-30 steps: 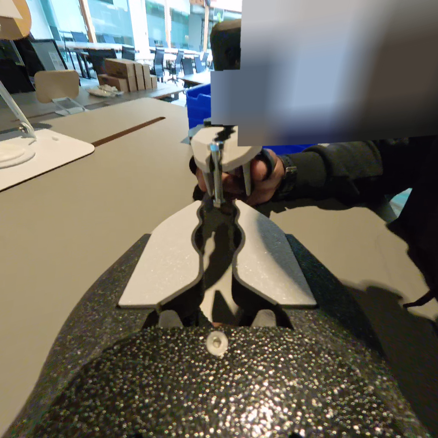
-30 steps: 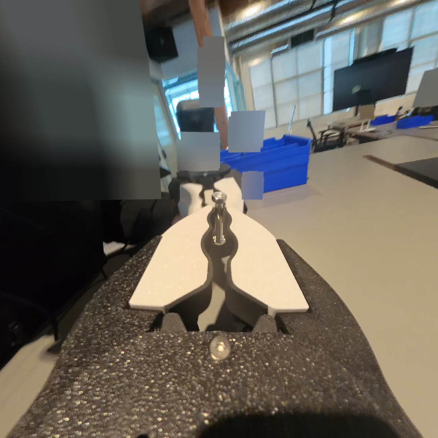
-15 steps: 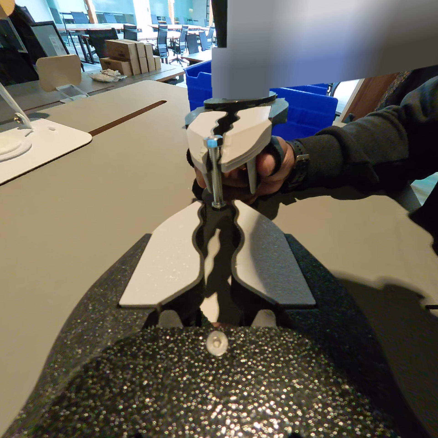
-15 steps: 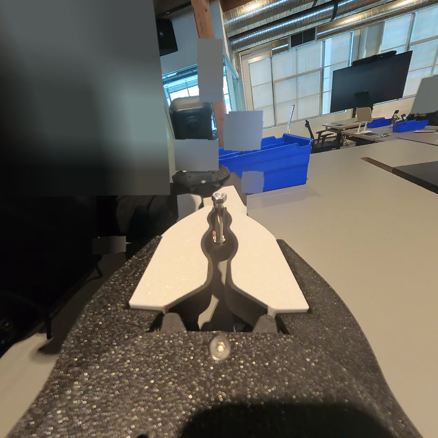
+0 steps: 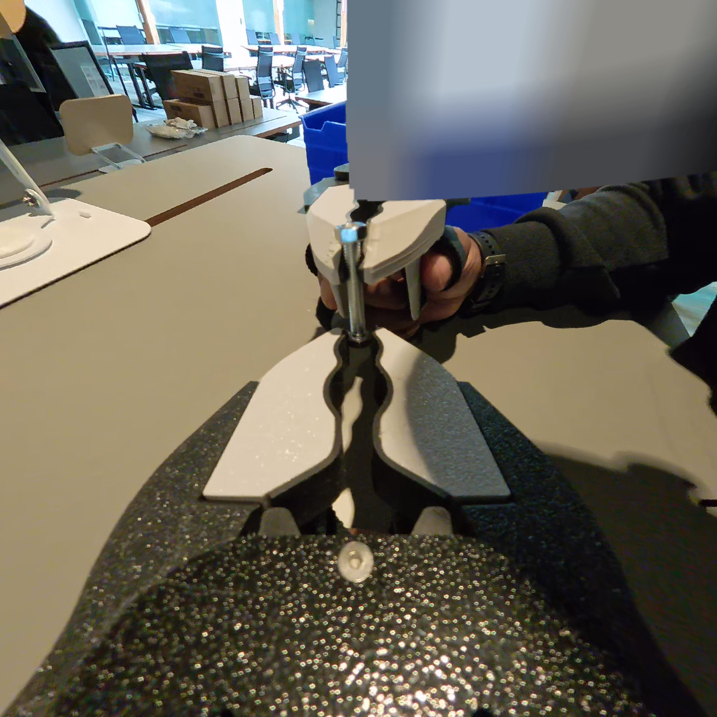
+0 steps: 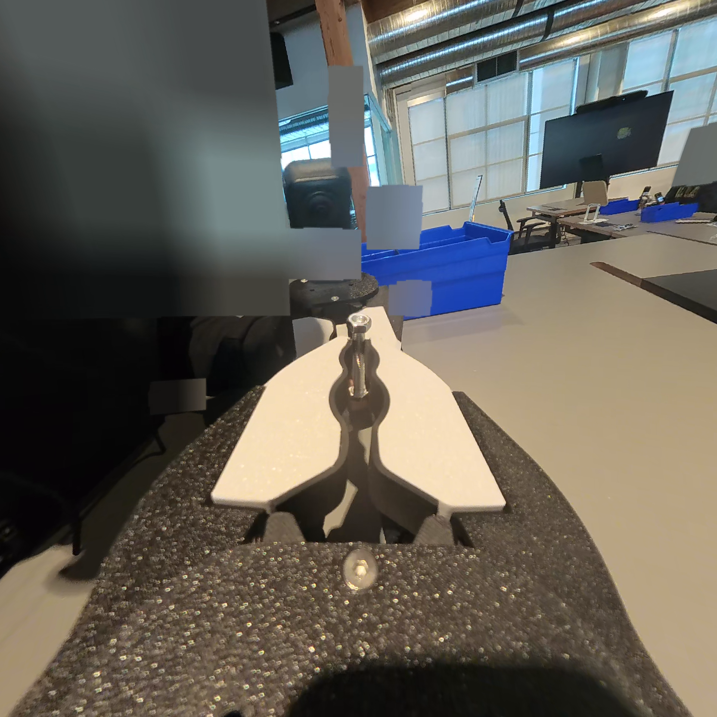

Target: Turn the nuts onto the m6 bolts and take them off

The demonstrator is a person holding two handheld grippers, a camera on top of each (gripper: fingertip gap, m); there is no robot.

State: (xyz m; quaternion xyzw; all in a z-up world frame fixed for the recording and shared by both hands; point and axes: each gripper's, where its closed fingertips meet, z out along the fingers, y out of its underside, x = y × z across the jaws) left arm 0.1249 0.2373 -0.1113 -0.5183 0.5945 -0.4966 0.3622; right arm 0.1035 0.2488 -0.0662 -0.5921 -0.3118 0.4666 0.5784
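L gripper (image 5: 359,349): tips pinched nearly together on small dark nut (image 5: 357,338) at lower end of M6 bolt (image 5: 355,283); nut in shadow, so grip read as clenched, not certain. R gripper (image 6: 359,343): clamped on bolt shank just below hex head, bolt upright across its fingers, hand (image 5: 430,279) on the handle.

Change vs 1 s ago: R gripper rolled and now closer in L wrist view, with bolt nearer vertical. Hex at bolt's lower end, plain then in R wrist view, no longer made out. Prob. a turning stroke along the thread; on or off cannot be told.

Both grippers held above grey table (image 5: 155,329). Open surface to L side. Blue bin (image 6: 446,267) close behind the grippers; white stand base (image 5: 77,240) and table slot (image 5: 209,198) well apart.
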